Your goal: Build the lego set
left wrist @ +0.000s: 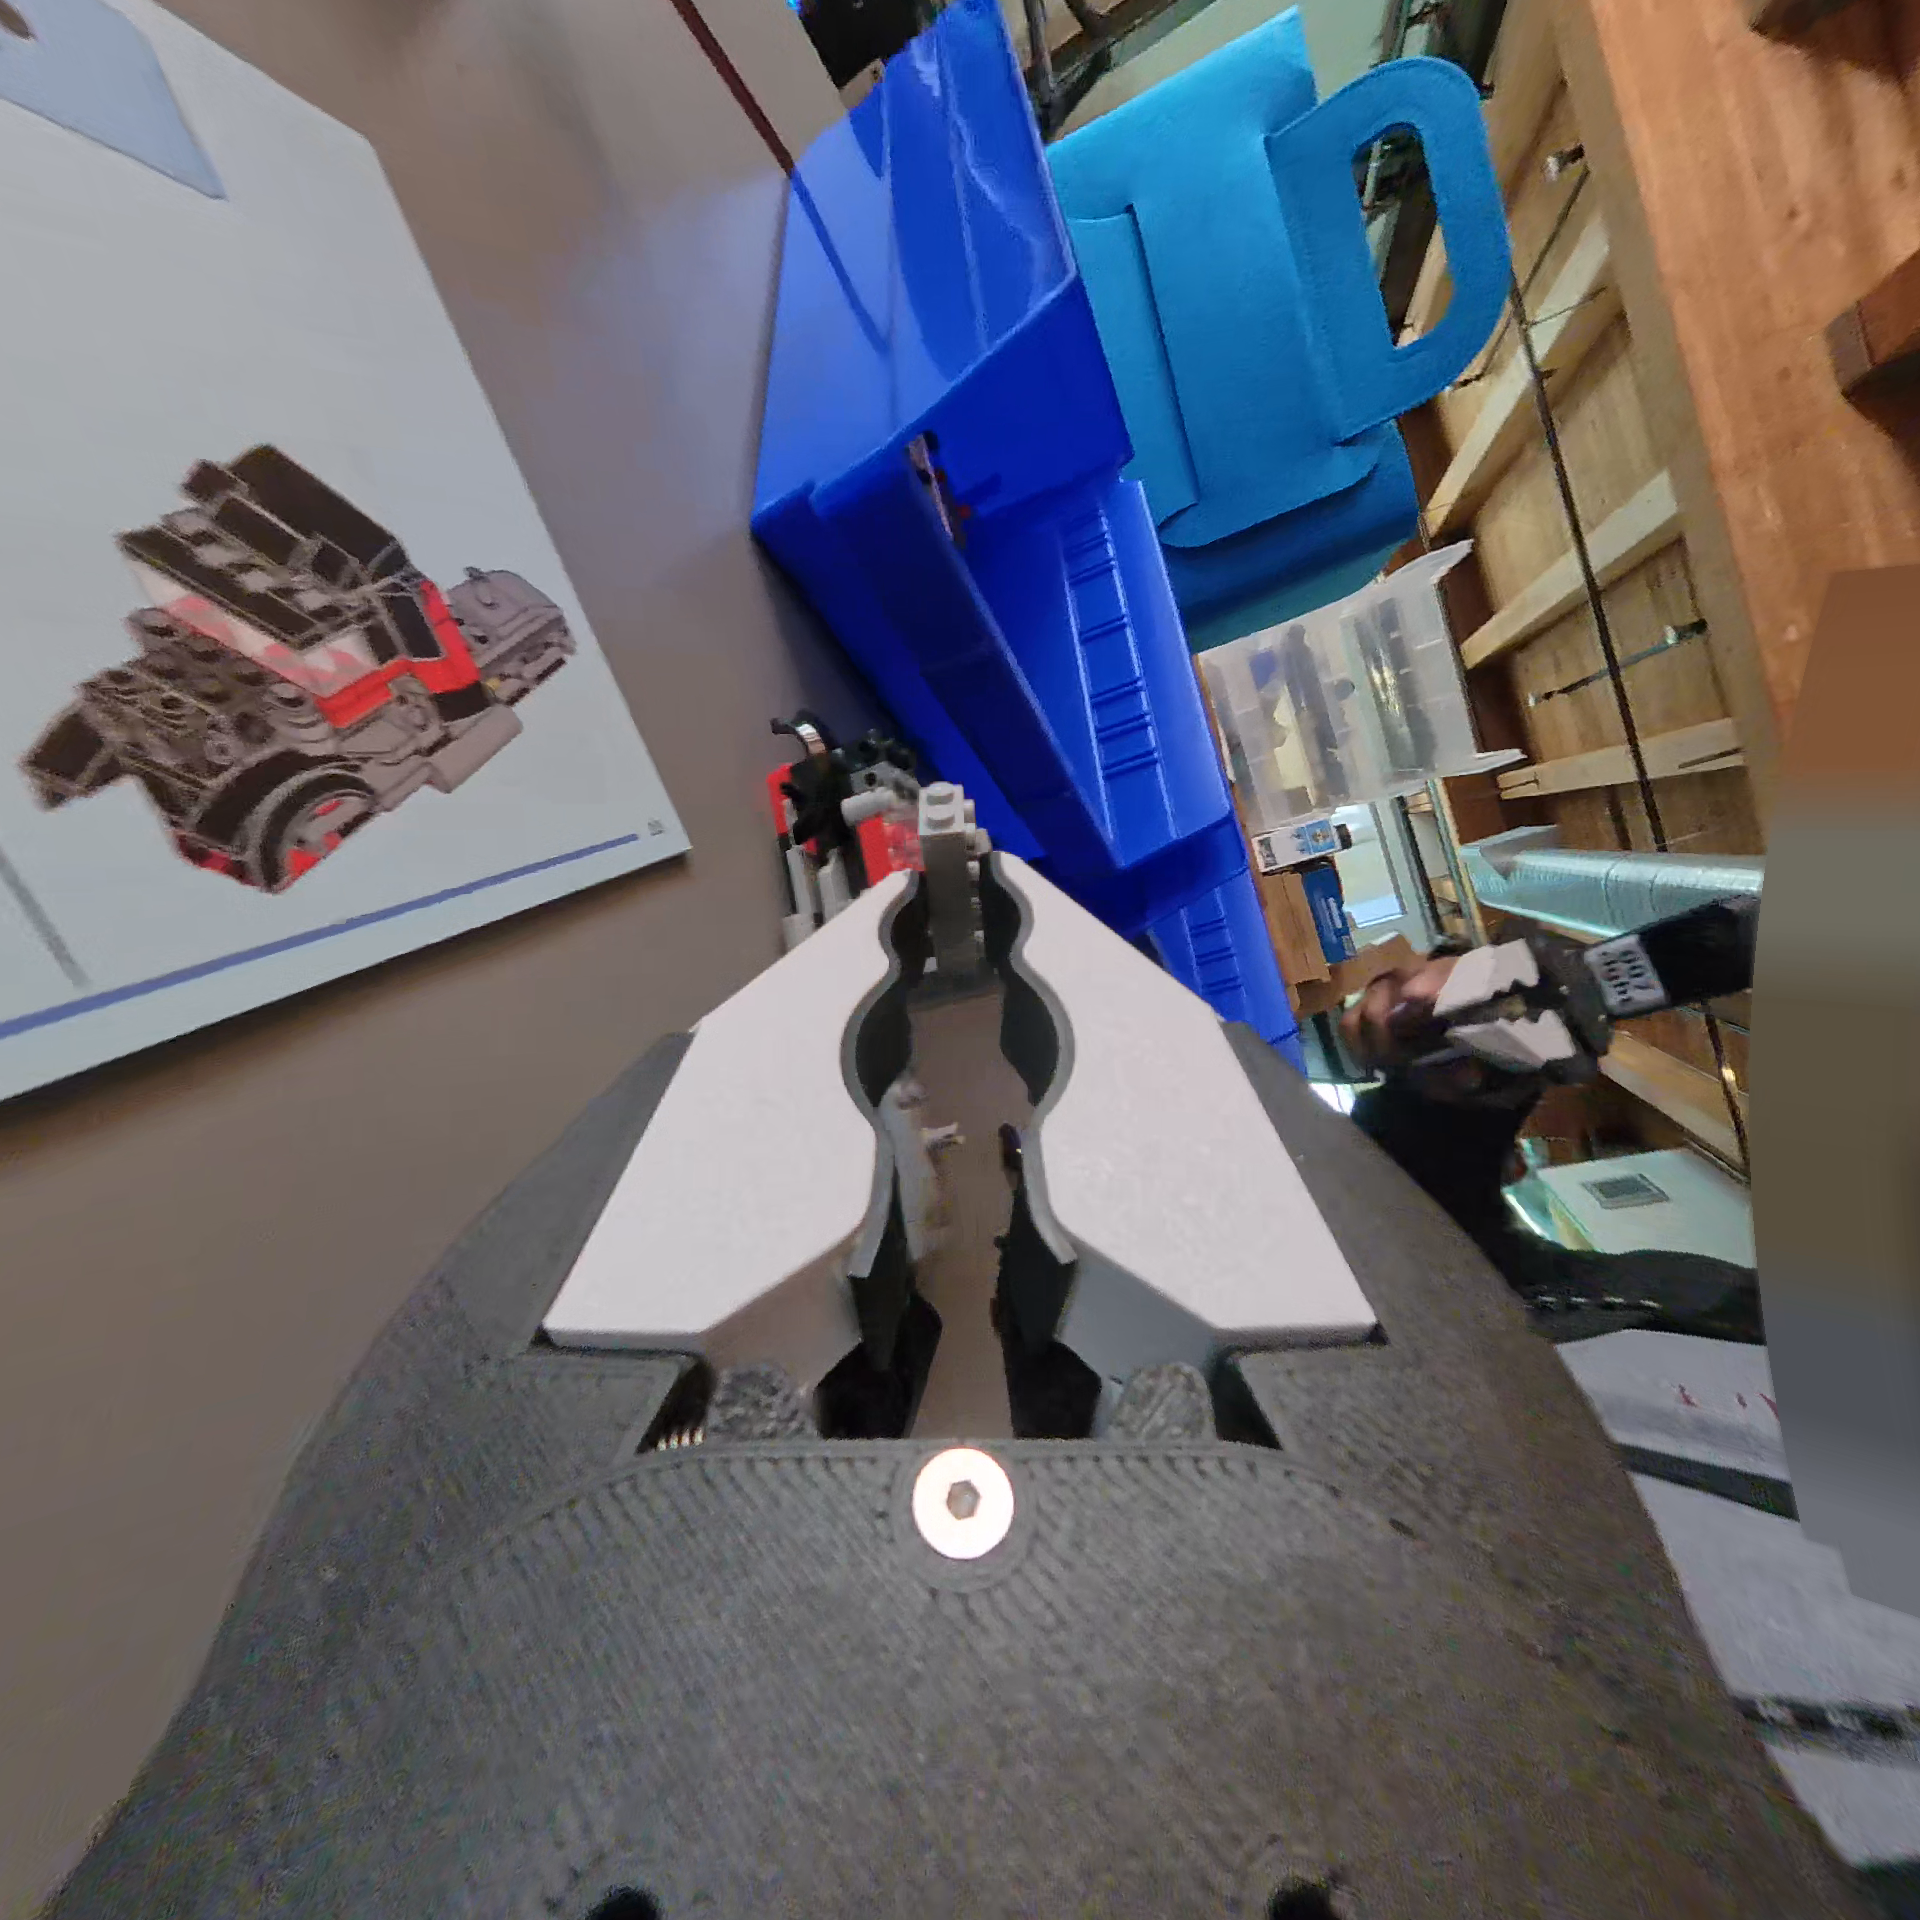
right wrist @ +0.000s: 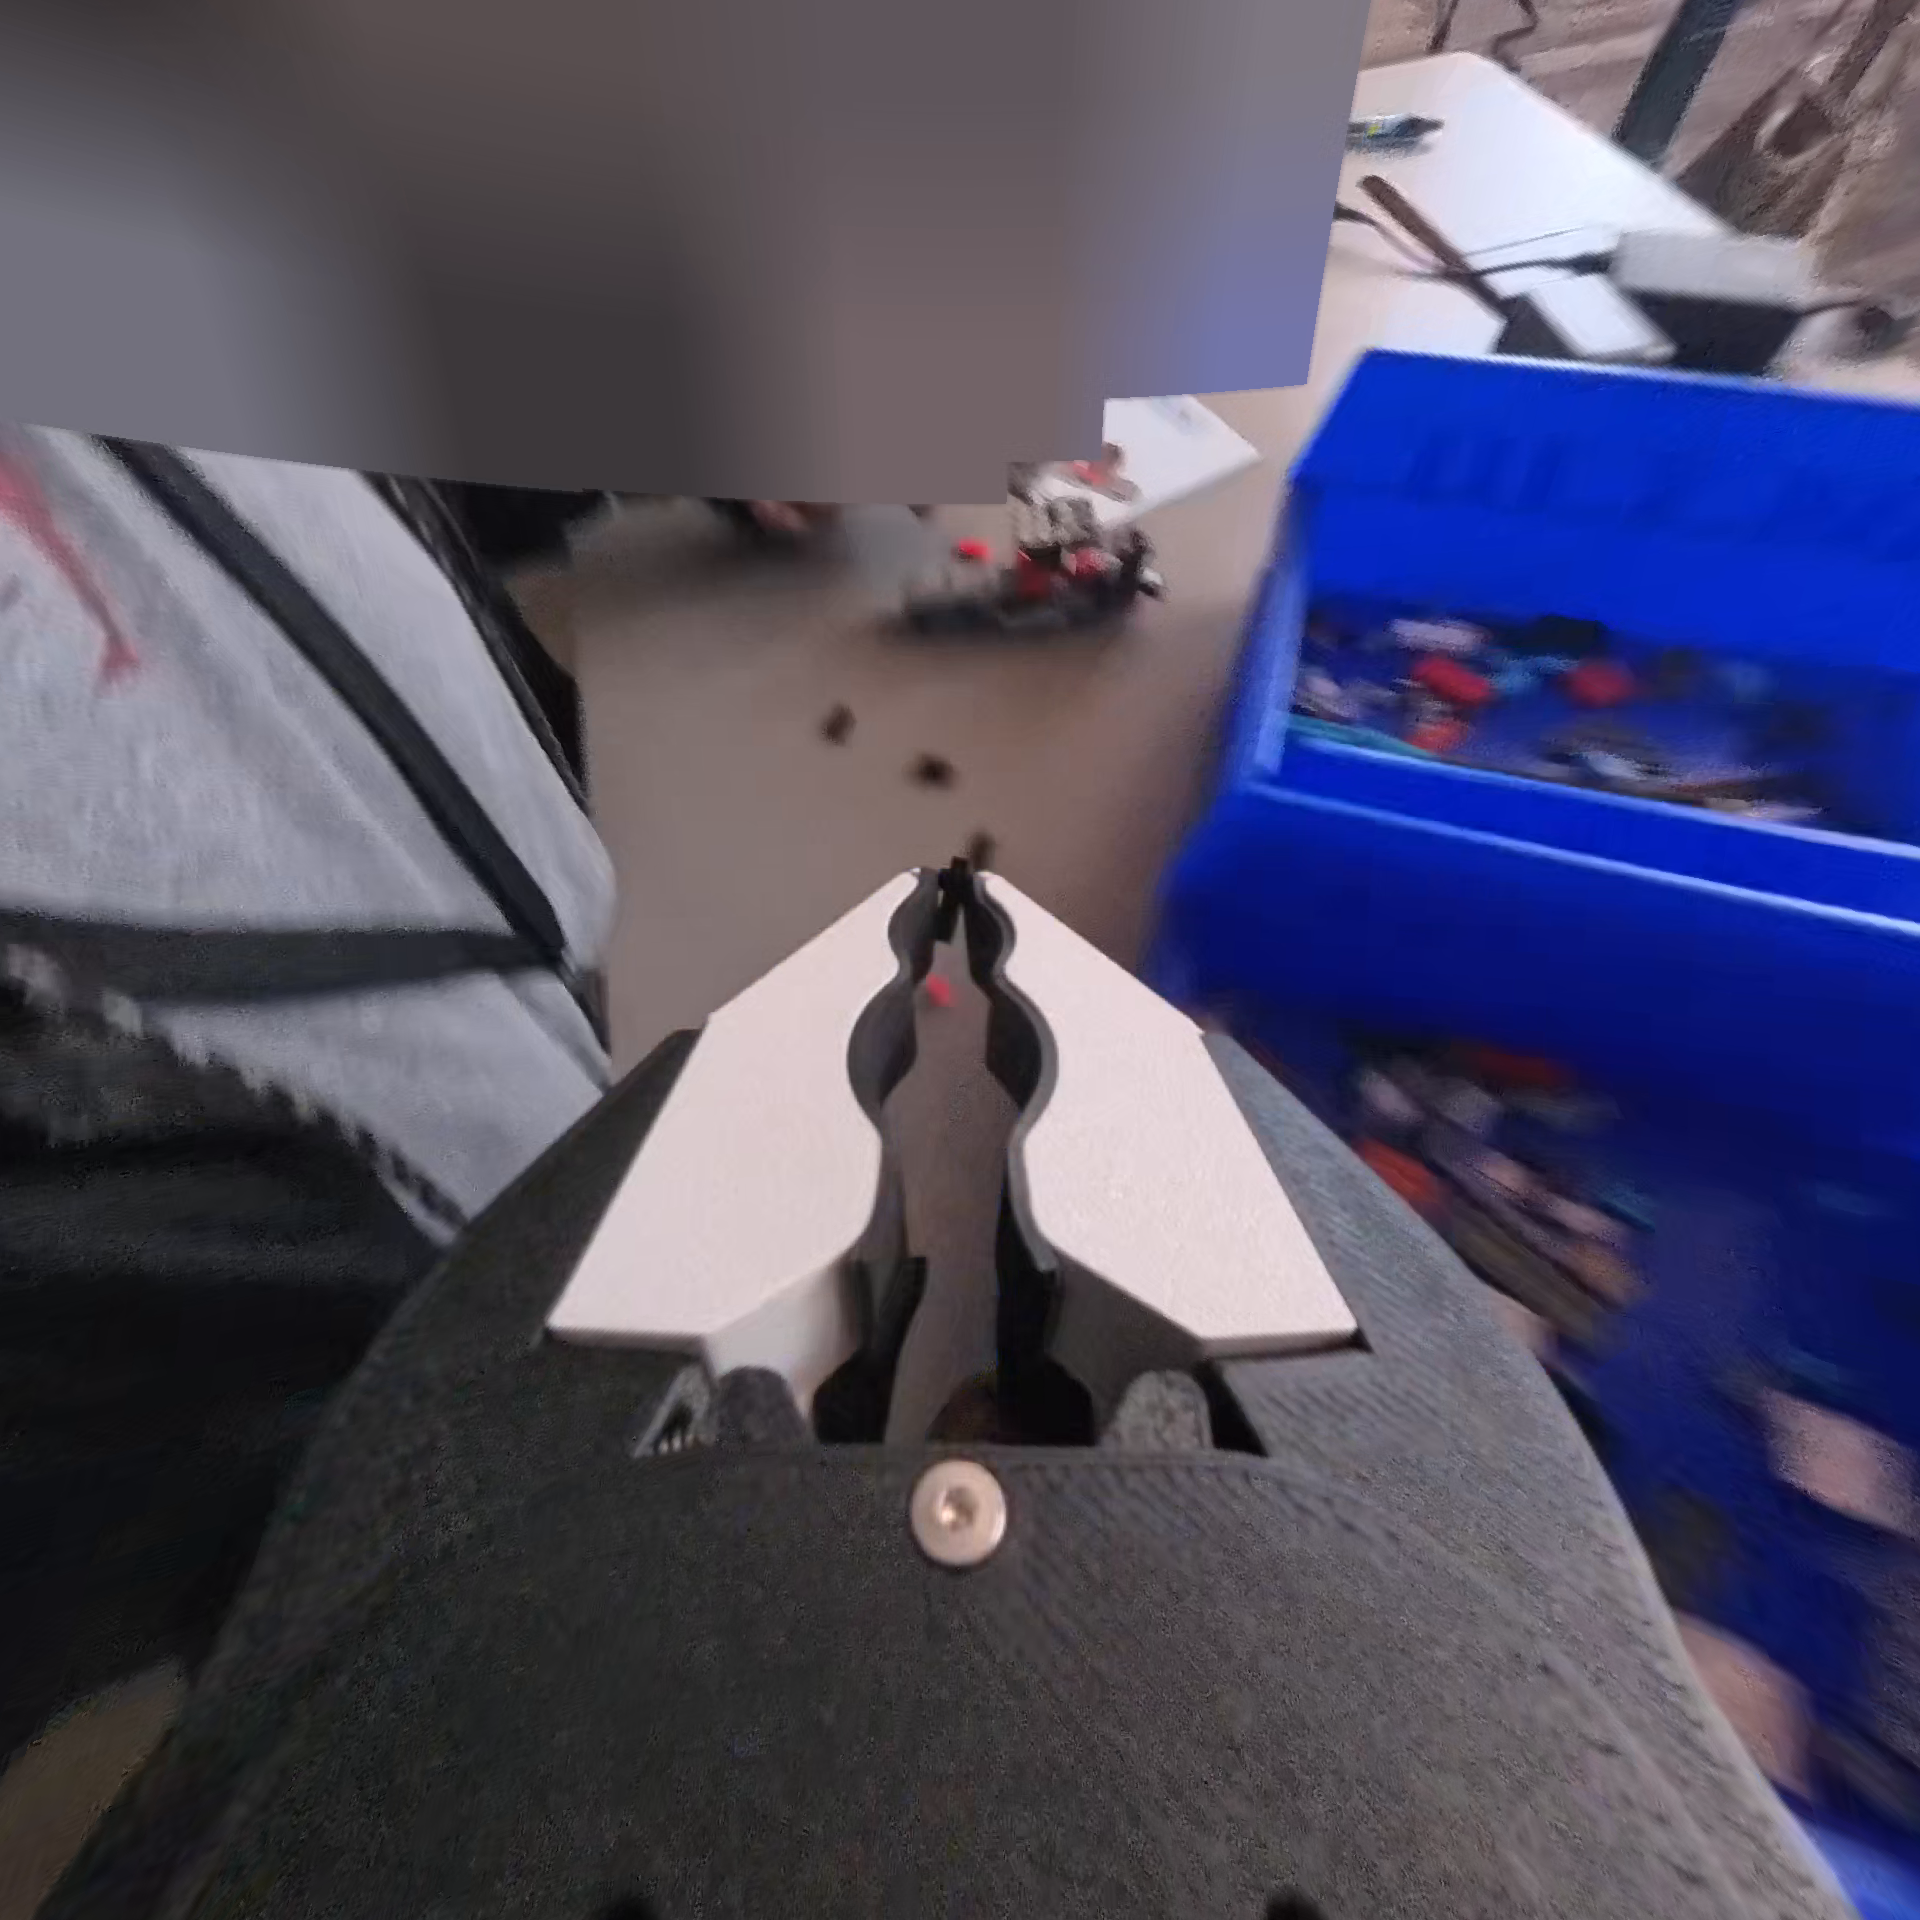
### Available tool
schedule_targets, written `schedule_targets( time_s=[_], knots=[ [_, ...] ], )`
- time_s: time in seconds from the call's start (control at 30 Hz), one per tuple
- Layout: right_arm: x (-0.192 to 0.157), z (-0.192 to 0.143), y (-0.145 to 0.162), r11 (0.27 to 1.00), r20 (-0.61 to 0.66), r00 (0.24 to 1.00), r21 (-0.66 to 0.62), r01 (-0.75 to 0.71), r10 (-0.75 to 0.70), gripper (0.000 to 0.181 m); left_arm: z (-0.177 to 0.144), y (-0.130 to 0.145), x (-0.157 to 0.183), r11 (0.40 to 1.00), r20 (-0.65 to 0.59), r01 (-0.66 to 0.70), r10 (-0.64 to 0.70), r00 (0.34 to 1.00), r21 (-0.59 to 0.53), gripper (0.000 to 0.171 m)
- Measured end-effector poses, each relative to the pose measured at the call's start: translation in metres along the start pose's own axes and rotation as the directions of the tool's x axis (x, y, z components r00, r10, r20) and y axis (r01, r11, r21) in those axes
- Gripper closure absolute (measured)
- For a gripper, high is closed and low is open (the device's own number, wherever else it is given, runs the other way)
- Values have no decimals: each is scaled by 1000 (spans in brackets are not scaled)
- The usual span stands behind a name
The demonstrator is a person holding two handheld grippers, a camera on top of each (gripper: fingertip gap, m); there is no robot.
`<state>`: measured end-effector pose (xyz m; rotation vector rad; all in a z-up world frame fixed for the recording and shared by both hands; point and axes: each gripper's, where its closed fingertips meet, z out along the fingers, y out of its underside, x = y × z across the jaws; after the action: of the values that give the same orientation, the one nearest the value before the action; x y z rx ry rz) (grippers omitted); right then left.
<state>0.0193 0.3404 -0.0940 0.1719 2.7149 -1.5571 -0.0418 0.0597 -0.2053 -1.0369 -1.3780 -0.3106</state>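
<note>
In the left wrist view my left gripper (left wrist: 948, 883) is shut on the grey, red and black lego build (left wrist: 883, 821), gripping a grey brick that sticks out past the fingertips. The right gripper (left wrist: 1496, 1003) shows far off at the right of that view. In the right wrist view my right gripper (right wrist: 951, 878) is shut on a small black lego piece (right wrist: 951, 894) at its tips, held above the tan table. Several small black pieces (right wrist: 930, 771) and one red piece (right wrist: 940, 992) lie on the table beyond it. A part-built lego model (right wrist: 1039, 566) sits farther back.
The open instruction booklet (left wrist: 260, 520) lies at the left. Blue bins (left wrist: 987, 499) stand beside the build; in the right wrist view a blue bin (right wrist: 1558, 831) holds mixed lego pieces. A person in a grey shirt (right wrist: 260, 779) is at the left. Wooden shelving (left wrist: 1662, 520) is behind. Some 30 cm of space lies between my two pairs of fingers.
</note>
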Motion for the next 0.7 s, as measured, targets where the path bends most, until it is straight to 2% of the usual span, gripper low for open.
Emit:
schedule_targets(
  time_s=[0.07, 0.13, 0.2, 0.27, 0.43, 0.5, 0.53, 0.7],
  knots=[
    [-19, 58, -3, 996, 42, 995, 27, -90, 89, 175, 4, 4, 4, 1000, -20, 7, -7, 1000, -12, 160],
    [-18, 119, 8, 992, 7, 992, -1, -127, 127, 175, 6, 7, 8, 1000, -38, 0, -1, 999, -23, 161],
    [-14, 172, 29, 986, -22, 990, -86, -142, 141, 175, 6, 8, 10, 999, -49, -10, 8, 999, -32, 160],
    [-15, 203, 47, 975, -25, 990, -171, -142, 140, 175, 4, 10, 11, 999, -71, -1, -2, 997, -44, 160],
    [-11, 223, 57, 968, -57, 995, -234, -94, 83, 173, 0, 10, 16, 999, -112, -4, -2, 994, -52, 160],
    [-9, 220, 55, 968, -49, 995, -231, -94, 85, 161, -1, 10, 18, 999, -123, -11, 5, 992, -49, 161],
    [-9, 215, 52, 972, -37, 995, -213, -100, 94, 154, -2, 9, 20, 999, -130, -17, 11, 991, -42, 160],
    [-5, 178, 31, 985, 6, 985, -26, -171, 171, 144, -8, 24, 43, 999, -160, 8, -15, 987, -41, 161]
  ],
)
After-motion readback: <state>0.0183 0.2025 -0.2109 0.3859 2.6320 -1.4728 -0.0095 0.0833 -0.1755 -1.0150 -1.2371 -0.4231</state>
